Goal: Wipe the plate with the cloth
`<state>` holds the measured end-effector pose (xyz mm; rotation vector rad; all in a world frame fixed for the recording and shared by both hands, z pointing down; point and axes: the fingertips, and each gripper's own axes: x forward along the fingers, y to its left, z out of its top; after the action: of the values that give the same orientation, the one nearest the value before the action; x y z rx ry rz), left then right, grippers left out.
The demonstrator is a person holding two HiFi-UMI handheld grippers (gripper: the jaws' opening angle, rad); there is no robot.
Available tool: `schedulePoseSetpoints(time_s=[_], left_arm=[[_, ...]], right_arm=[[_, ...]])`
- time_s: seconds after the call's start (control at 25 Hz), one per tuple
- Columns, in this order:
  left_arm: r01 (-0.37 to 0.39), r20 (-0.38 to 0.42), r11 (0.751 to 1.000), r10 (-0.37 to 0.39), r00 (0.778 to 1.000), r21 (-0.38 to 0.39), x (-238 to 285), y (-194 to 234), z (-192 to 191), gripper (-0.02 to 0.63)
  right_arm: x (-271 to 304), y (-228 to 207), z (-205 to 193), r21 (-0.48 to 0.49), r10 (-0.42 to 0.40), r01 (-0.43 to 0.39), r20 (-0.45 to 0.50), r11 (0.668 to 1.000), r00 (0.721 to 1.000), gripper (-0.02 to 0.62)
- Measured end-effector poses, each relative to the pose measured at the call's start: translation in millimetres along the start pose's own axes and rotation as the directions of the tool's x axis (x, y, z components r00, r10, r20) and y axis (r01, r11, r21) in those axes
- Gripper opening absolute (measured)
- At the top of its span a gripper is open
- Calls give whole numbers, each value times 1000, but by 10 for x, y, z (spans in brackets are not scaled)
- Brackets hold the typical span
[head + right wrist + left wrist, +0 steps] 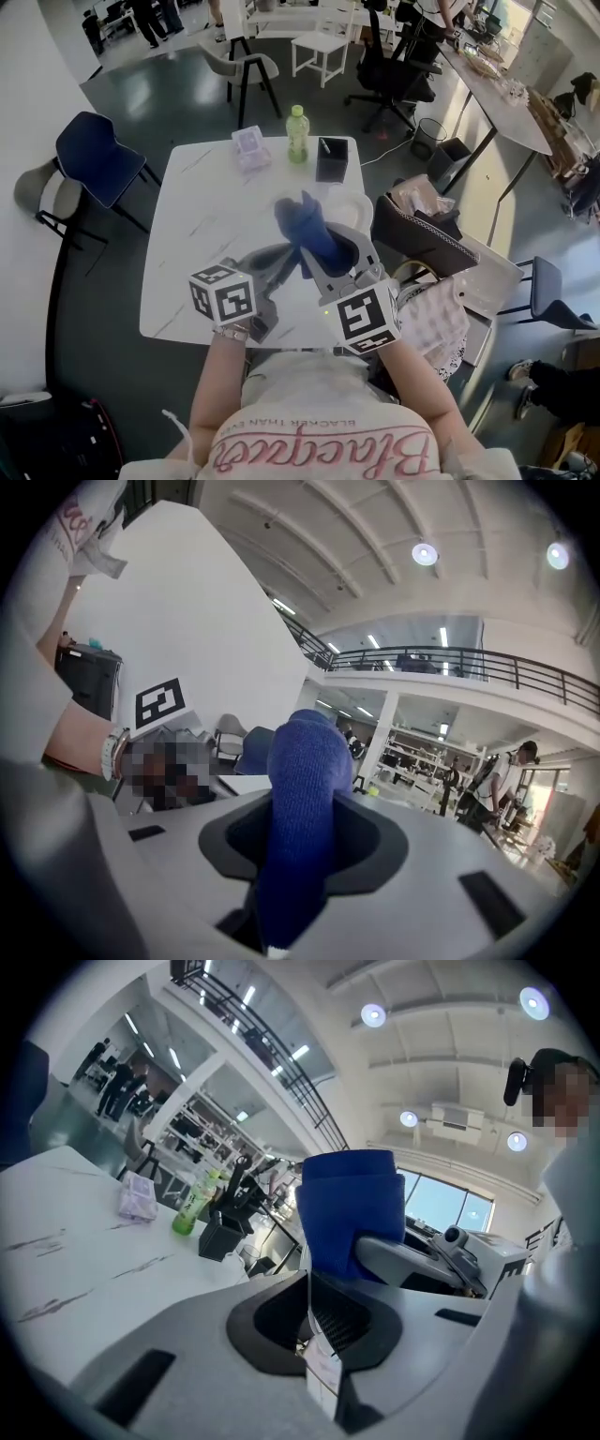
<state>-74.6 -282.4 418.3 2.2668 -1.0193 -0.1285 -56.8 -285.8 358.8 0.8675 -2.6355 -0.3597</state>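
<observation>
A: Head view?
B: Ctr frame: right gripper (336,251) clamps the knit blue cloth (307,227), overlapping the round white plate (356,212). Veined white table (202,211) below.
A: Left gripper view?
B: Left gripper (312,1283) jaws pinched on plate's thin rim (324,1365), lower ctr; cloth (352,1213) above.
A: Right gripper view?
B: Jaws tight on fuzzy cloth (302,789), mid-frame.

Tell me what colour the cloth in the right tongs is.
The cloth is deep blue, clearest in the right gripper view.
</observation>
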Motion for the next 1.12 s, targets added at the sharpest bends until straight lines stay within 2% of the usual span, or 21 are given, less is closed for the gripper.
schedulePoseSetpoints(time_s=[0.2,0.36,0.64,0.8,0.96,1.12], left_arm=[[12,12,1000,-12,1000,0,-41,-42,37,11],[13,7,1000,-13,1000,11,-57,-68,34,11],[26,23,1000,-27,999,10,-99,-114,103,11],[31,31,999,-32,999,13,-115,-124,127,11],[22,41,1000,-23,999,16,-116,-98,138,11],[15,57,1000,-17,998,26,-107,-84,183,11]], right_arm=[[-8,-240,-36,24,-60,60,-5,998,998,124],[-91,-530,-106,42,-138,139,-15,989,990,124],[-331,-1037,-323,102,-290,295,-65,950,955,124],[-470,-1190,-496,114,-342,353,-108,928,934,124],[-580,-1135,-452,139,-344,353,-81,925,935,124],[-572,-872,-297,160,-271,273,-33,949,962,124]])
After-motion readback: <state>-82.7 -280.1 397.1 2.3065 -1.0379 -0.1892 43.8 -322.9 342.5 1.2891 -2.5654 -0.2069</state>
